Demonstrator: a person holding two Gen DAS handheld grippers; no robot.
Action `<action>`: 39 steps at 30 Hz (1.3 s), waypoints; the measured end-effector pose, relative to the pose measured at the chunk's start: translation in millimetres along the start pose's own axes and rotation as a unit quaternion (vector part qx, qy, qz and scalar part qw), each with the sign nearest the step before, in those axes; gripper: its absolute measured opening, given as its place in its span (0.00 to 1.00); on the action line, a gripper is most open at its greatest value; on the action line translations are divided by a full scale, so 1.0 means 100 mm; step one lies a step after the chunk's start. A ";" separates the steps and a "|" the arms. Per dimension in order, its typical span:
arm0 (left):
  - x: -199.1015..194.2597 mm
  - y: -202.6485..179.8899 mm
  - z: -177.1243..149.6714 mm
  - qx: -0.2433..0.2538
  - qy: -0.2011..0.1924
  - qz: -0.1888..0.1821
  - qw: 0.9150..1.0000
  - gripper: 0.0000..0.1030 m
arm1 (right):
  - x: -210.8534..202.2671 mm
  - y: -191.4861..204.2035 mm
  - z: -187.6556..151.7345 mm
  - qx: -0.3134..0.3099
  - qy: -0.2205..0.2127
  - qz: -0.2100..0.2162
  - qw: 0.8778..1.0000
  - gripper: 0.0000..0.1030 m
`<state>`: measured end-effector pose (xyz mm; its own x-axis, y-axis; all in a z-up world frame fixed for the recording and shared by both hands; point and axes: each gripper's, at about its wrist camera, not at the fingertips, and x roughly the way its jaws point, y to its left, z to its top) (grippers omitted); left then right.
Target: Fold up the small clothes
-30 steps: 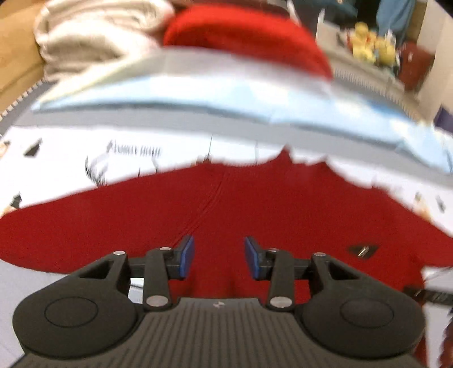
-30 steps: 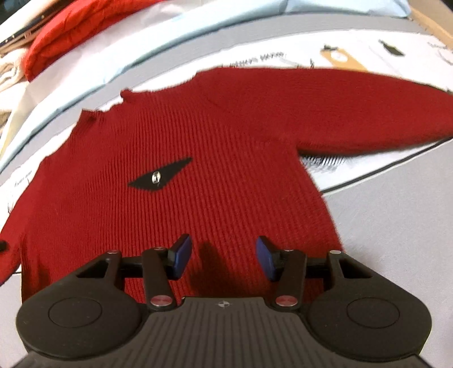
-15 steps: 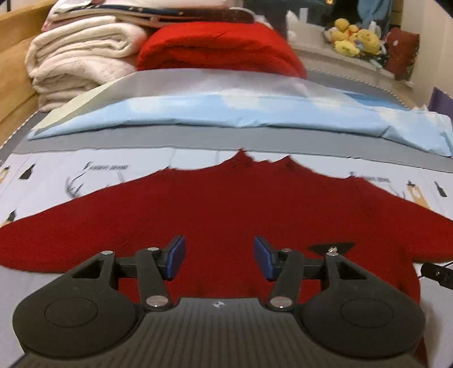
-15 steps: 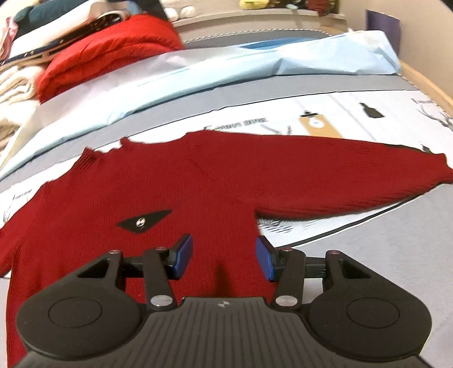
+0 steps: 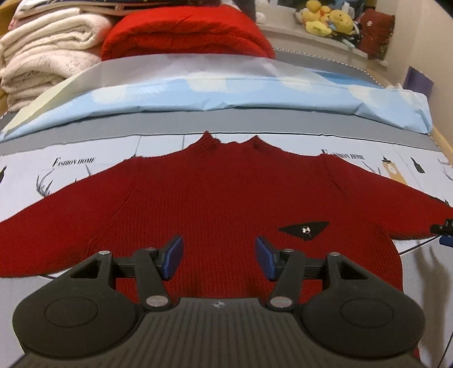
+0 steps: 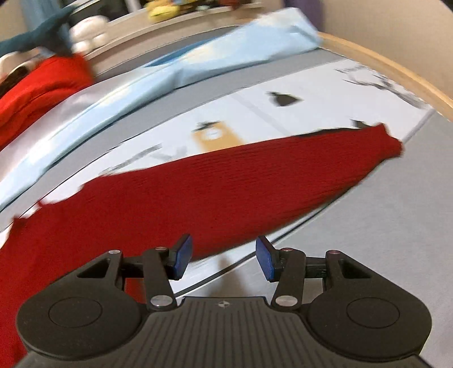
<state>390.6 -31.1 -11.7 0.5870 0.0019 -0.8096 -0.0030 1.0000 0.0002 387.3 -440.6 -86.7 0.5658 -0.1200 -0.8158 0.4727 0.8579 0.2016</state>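
A small dark red knit sweater (image 5: 220, 198) lies flat on the bed, neck away from me, both sleeves spread out, with a black diamond patch (image 5: 304, 228) on its chest. My left gripper (image 5: 218, 257) is open and empty, hovering over the sweater's lower middle. My right gripper (image 6: 223, 256) is open and empty, just below the sweater's right sleeve (image 6: 254, 181), which stretches to the right; its cuff (image 6: 388, 144) lies near the bed's edge. The tip of the right gripper shows at the far right of the left wrist view (image 5: 444, 232).
A light blue pillow (image 5: 226, 93) lies across the bed behind the sweater. Folded white blankets (image 5: 48, 62) and a folded red blanket (image 5: 184, 31) are stacked beyond it. Plush toys (image 5: 328, 19) sit on a shelf. A wooden bed rim (image 6: 396, 76) runs along the right.
The left gripper pulled back and steadied over the sweater's middle, jaws a bit wider. The right gripper swung right, from the sweater's body toward its right sleeve.
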 end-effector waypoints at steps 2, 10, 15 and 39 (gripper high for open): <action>-0.01 0.06 0.01 -0.007 0.003 -0.005 1.000 0.60 | 0.11 -0.24 0.06 0.033 -0.004 -0.011 0.999 0.32; 0.00 0.25 0.00 -0.014 0.015 -0.001 1.000 0.60 | 0.36 -0.86 0.14 0.182 -0.042 0.003 0.982 0.32; 0.03 0.35 0.01 -0.023 0.020 0.003 1.000 0.60 | 0.54 -1.01 0.15 0.240 -0.042 0.008 0.970 0.32; -0.02 0.94 0.07 -0.094 0.019 0.043 0.994 0.60 | -0.23 0.78 0.15 -0.070 -0.238 0.001 0.969 0.10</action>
<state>394.9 62.4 -6.3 0.5464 0.0836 -0.8334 -0.2055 0.9780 -0.0367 421.7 -378.2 -44.2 0.8302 -0.3059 -0.4660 0.3932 0.9140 0.1005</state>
